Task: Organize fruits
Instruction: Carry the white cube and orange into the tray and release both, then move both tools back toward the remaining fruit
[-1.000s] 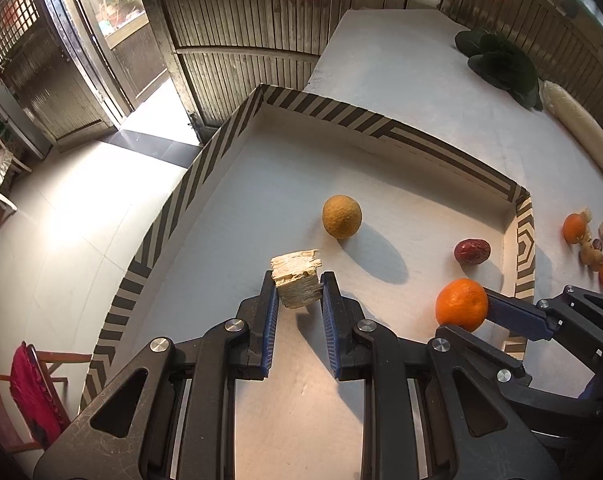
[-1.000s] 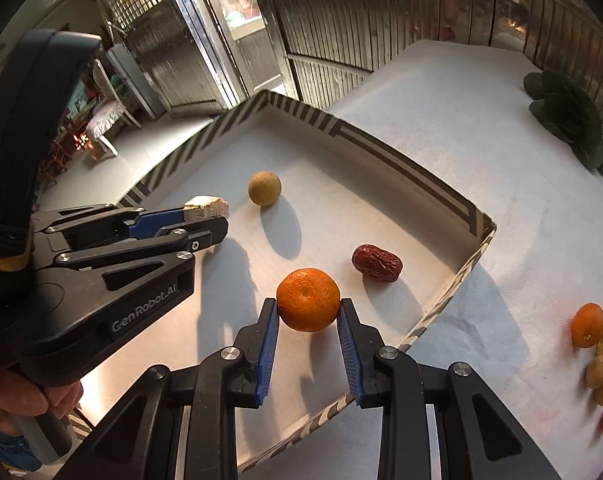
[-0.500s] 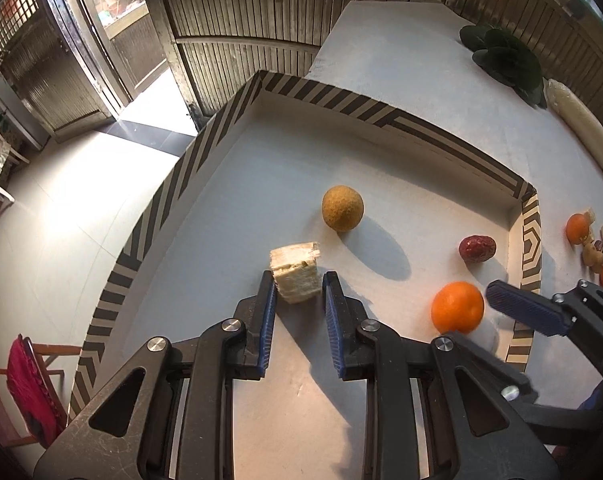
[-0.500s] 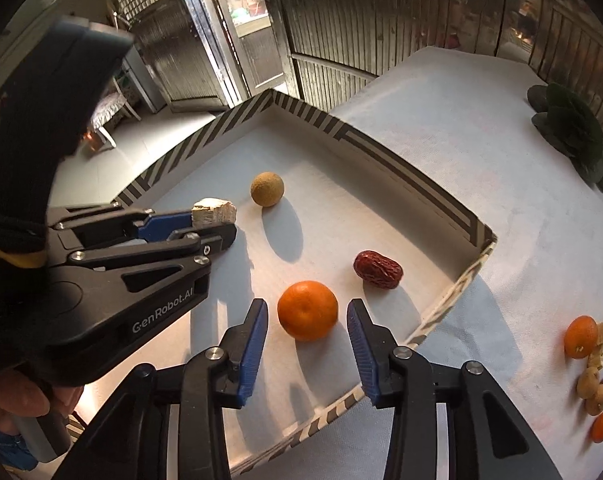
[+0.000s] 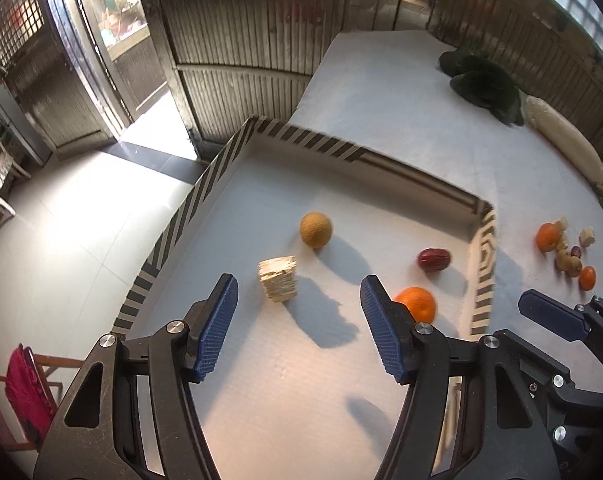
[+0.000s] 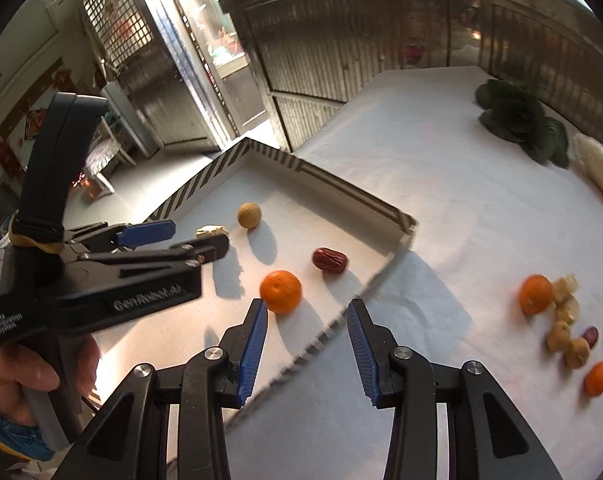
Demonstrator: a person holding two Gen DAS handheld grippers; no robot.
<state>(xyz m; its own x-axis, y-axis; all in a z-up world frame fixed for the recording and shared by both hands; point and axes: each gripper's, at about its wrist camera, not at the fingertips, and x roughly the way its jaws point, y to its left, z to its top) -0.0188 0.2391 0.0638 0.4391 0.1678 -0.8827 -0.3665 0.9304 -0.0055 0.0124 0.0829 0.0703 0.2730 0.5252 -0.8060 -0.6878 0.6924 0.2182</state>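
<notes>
Four pieces already lie inside the striped tray (image 5: 205, 184): a pale cut block (image 5: 279, 283) near the tray's middle, a tan round fruit (image 5: 315, 229) just beyond it toward the far wall, a dark red date (image 5: 433, 259) close to the tray's right wall, and an orange (image 5: 417, 303) nearer the tray's front, beside that same wall. None of them touch each other.

The left tongs (image 5: 297, 326) are opening, with the block lying free on the tray floor ahead of the blue pads and nothing pressed between them. The right tongs (image 6: 307, 348) stand apart and empty above the tray's near edge; the orange (image 6: 280, 291) sits on the tray floor just beyond the left pad, untouched. Both loads look to be set down.

What is left sits on the worktop (image 6: 441, 184) outside the tray's right wall: a small cluster with a second orange (image 6: 535, 294), a smaller orange fruit (image 6: 597, 378), several tan round fruits (image 6: 569, 344), another date (image 6: 591, 336), and a pale piece at the picture's edge. It is blurred here, so an exact count is not possible. Far beyond the tray, at the back of the worktop, lie dark leafy greens (image 5: 485, 84) and a long white radish (image 5: 565, 144); whether they belong to the task I cannot tell.

By my estimate the job is under half done, with the cluster still to be carried over.
</notes>
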